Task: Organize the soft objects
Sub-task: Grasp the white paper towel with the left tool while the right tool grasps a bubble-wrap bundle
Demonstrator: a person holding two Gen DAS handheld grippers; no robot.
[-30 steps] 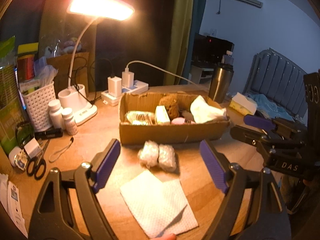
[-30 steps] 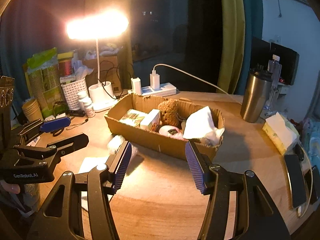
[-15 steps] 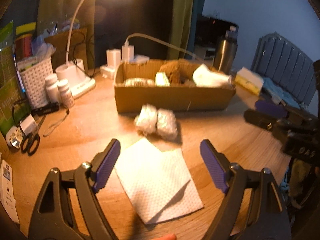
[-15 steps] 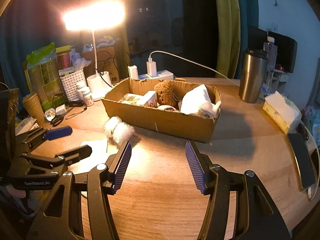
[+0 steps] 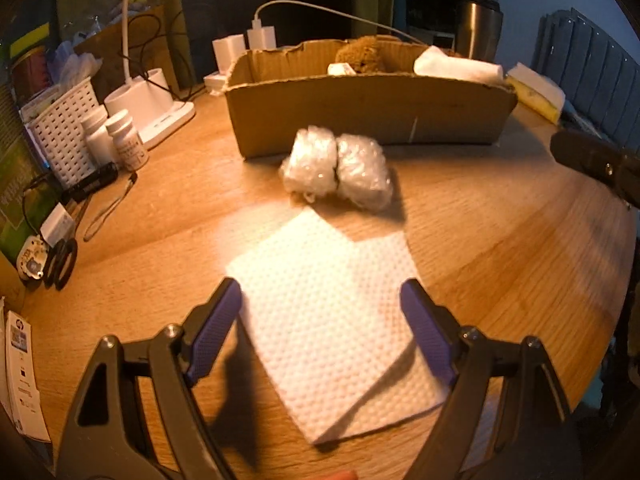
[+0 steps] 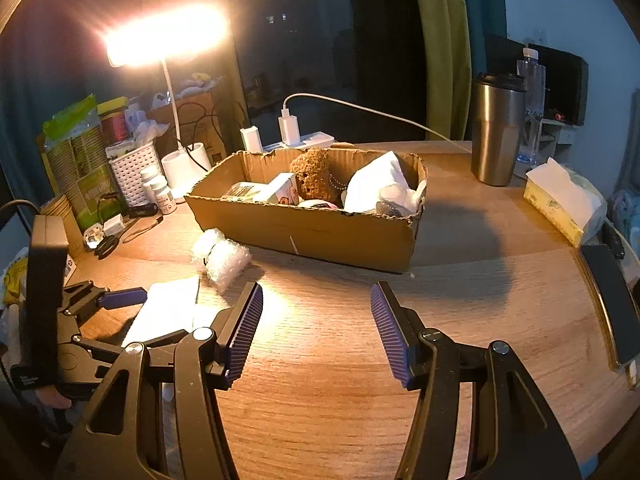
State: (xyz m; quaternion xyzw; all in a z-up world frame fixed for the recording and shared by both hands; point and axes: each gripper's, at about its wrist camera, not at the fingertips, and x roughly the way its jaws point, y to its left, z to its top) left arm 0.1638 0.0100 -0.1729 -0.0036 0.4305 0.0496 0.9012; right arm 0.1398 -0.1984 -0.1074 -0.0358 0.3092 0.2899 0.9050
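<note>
Your left claw point(image 5: 320, 328) open over white embossed paper towel point(image 5: 336, 320) on wooden counter point(image 5: 500, 248): thin, limp; pinch raised folded edge. Right claw point(image 6: 316, 332) open, empty.

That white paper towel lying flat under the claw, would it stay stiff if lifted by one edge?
Probably not. The paper towel looks thin and embossed, with a folded layer, so it would likely droop. It seems very light, and lying flat on the table it may slide rather than lift.

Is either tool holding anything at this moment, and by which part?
Nothing held. Left tool stands open over the paper towel; right tool open above bare table.
</note>
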